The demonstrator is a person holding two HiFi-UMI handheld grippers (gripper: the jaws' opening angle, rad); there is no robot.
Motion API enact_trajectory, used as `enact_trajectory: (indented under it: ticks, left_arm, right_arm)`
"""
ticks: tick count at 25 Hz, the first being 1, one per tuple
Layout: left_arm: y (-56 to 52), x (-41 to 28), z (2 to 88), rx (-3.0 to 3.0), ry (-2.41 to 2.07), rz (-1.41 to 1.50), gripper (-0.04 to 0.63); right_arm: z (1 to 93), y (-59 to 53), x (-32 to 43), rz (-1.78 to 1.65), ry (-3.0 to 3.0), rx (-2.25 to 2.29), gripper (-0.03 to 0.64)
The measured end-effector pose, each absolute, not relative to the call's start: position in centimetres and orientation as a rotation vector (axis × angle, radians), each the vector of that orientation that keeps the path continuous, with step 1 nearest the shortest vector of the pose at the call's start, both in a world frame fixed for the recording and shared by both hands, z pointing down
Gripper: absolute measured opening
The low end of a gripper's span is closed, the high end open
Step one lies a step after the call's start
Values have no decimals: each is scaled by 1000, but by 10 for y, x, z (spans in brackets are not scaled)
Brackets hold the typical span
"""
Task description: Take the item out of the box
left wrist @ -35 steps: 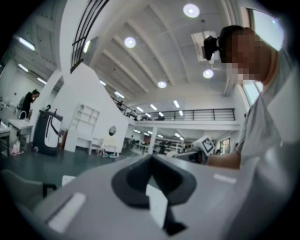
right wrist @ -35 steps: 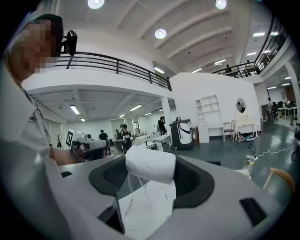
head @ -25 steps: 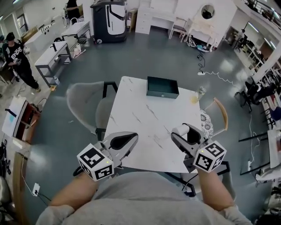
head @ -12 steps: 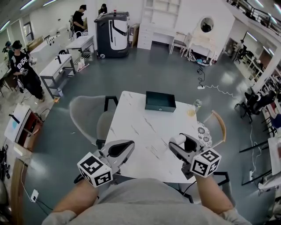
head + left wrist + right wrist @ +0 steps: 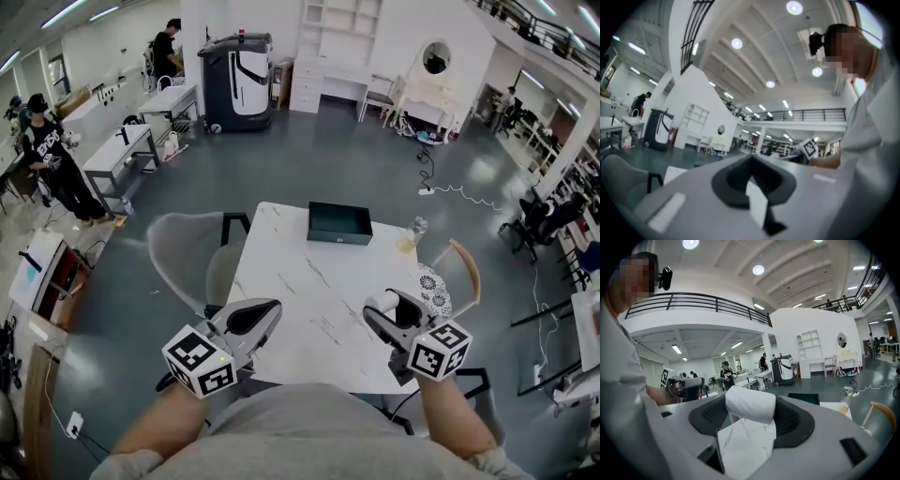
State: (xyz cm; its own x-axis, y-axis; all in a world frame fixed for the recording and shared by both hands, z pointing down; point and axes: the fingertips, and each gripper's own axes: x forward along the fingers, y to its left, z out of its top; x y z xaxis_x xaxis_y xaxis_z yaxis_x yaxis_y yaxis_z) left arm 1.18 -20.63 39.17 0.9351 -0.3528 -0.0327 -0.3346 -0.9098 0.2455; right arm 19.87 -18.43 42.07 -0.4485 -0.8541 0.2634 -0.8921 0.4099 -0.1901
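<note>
The right tool (image 5: 751, 414) clamps a white roll (image 5: 750, 404), long axis level and crosswise to the jaws, above the surface's (image 5: 309, 281) near edge. The left tool (image 5: 751, 159) is closed, empty. The dark box (image 5: 339, 223) sits well apart at the far edge, near a bottle (image 5: 412, 232).

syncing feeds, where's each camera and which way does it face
Head view: on the head, looking steeply down at the table; forearms, left gripper, right gripper show.
Left gripper view: rides that gripper, tilted towards the ceiling; torso shows.
Right gripper view: likewise, faces the box past its white roll; torso shows.
Head and right gripper views share the box.
</note>
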Motion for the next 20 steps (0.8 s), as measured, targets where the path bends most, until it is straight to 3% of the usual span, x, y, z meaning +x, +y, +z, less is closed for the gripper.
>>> enact_trajectory:
  ticks: [20]
  left_arm:
    - [-204,9,389,2857,-512,-119,4]
  right_arm:
    - [413,-183,197,411,-2539,1587,290]
